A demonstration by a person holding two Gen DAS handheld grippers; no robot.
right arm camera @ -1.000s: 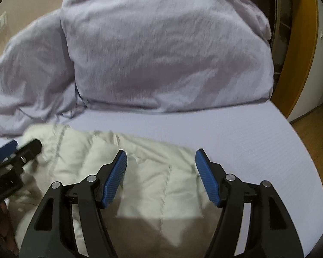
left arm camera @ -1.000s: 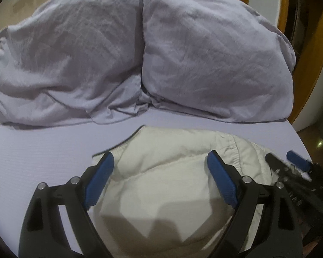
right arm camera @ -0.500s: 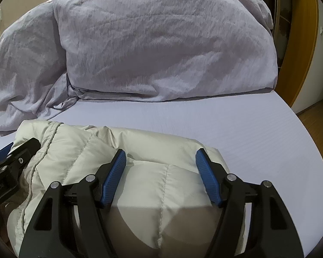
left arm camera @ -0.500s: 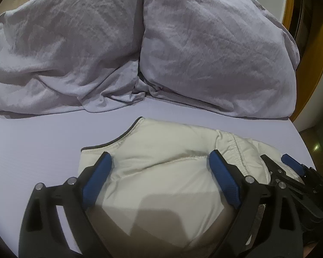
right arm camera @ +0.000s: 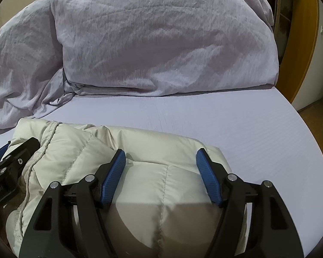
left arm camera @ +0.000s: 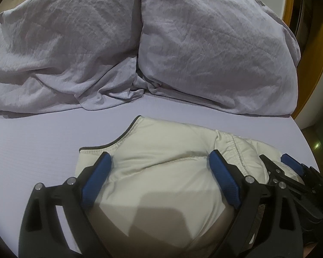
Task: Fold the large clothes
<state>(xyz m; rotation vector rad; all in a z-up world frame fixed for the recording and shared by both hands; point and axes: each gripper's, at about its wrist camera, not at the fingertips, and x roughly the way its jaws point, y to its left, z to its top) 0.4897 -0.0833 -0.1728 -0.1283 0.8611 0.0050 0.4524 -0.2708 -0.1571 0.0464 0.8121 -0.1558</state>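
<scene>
My left claw (left arm camera: 159, 163) stood spread wide, its blue pads (left arm camera: 97, 178) pressed down into the cream puffer jacket (left arm camera: 161, 150), pinching nothing. My right claw (right arm camera: 161, 159) gaped too, over the jacket's folded edge (quilted side up). The jacket lay on the lilac sheet (left arm camera: 32, 142), pillows (left arm camera: 204, 43) at twelve o'clock.

cream quilted jacket (left arm camera: 168, 167), lilac sheet (left arm camera: 36, 146), blue-padded black tools.

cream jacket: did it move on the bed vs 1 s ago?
Yes. In the right wrist view the cream jacket now bulges up between the open right gripper pads, its top edge nearer the grey pillows.
</scene>
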